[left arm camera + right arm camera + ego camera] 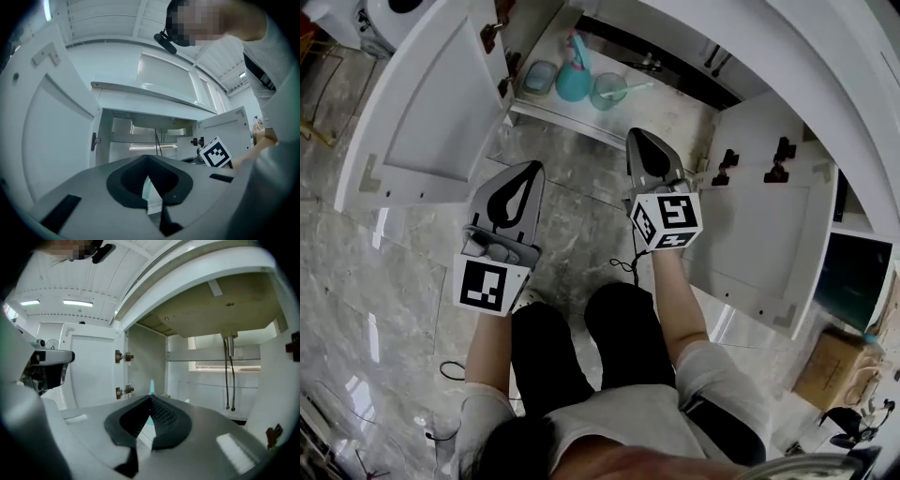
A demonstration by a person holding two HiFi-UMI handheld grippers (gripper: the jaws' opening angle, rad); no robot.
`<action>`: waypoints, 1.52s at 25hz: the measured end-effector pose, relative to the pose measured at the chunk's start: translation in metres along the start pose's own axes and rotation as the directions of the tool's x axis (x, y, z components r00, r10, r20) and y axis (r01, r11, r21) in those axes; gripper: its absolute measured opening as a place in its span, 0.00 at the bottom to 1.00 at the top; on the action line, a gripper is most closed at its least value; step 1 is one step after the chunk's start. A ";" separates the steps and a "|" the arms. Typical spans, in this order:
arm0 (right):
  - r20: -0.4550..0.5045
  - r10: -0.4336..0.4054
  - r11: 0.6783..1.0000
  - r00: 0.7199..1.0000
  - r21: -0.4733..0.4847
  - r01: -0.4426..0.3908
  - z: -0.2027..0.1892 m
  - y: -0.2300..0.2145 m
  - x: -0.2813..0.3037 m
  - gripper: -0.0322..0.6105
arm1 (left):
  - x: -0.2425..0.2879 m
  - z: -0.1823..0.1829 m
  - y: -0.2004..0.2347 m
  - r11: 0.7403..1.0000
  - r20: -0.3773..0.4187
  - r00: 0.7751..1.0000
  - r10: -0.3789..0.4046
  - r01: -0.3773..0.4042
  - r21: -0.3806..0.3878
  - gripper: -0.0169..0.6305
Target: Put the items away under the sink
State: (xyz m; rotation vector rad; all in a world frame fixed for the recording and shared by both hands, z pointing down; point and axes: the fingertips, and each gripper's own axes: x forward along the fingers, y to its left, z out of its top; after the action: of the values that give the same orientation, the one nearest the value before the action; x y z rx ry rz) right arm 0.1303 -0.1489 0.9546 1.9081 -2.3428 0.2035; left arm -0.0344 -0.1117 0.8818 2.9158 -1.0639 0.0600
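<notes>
The under-sink cabinet (pixel 675 117) stands open. On its floor at the left sit a low blue-lidded tub (pixel 539 77), a teal bottle (pixel 572 81) with a pointed top, and a clear cup (pixel 607 91) with a pale stick across it. My left gripper (pixel 533 167) hovers over the marble floor in front of the cabinet, jaws shut and empty. My right gripper (pixel 637 134) is shut and empty too, its tip at the cabinet's front edge, right of the cup. In the right gripper view the teal bottle's tip (pixel 151 386) pokes up just beyond the gripper (pixel 150 397).
Both white doors are swung wide: the left door (pixel 427 103) and the right door (pixel 759 234). Two hoses (pixel 228 376) hang from the sink at the cabinet's back. A cardboard box (pixel 834 367) sits at the far right. The person's knees are just behind the grippers.
</notes>
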 end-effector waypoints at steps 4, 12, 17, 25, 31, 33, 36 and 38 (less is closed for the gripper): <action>0.030 0.007 1.000 1.000 -0.021 -0.007 0.045 0.013 -0.032 0.07 | -0.010 0.040 -0.007 1.000 -0.015 1.000 0.008 -0.008 -0.011 0.04; 0.056 0.002 0.998 0.998 -0.064 0.001 0.156 0.028 -0.093 0.07 | -0.024 0.154 -0.010 0.998 0.010 0.998 0.065 -0.065 -0.002 0.04; 0.043 -0.014 0.997 0.999 -0.074 0.017 0.223 0.030 -0.129 0.07 | -0.034 0.225 -0.019 0.996 0.010 0.996 0.093 -0.093 -0.004 0.04; 0.036 -0.048 0.998 0.998 -0.034 0.049 0.330 0.027 -0.176 0.07 | -0.047 0.331 -0.027 0.992 0.000 0.992 0.127 -0.127 0.001 0.04; 0.070 -0.054 0.998 0.996 -0.036 0.056 0.412 0.023 -0.199 0.07 | -0.053 0.403 -0.031 0.988 0.003 0.988 0.152 -0.152 -0.014 0.04; 0.079 -0.056 0.998 0.995 -0.039 0.059 0.436 0.022 -0.205 0.07 | -0.055 0.424 -0.033 0.988 0.013 0.988 0.152 -0.152 -0.023 0.04; 0.093 -0.067 0.997 0.993 -0.043 0.071 0.467 0.017 -0.213 0.07 | -0.058 0.454 -0.037 0.989 0.029 0.988 0.149 -0.149 -0.021 0.04; 0.103 -0.072 0.996 0.992 -0.049 0.078 0.485 0.014 -0.220 0.07 | -0.059 0.470 -0.040 0.989 0.039 0.988 0.147 -0.146 -0.025 0.04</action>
State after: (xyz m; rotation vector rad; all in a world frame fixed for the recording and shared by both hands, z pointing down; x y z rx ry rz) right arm 0.1600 -0.0188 0.4388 2.0219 -2.3080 0.0377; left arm -0.0427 -0.0655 0.4085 2.8264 -1.2751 -0.0070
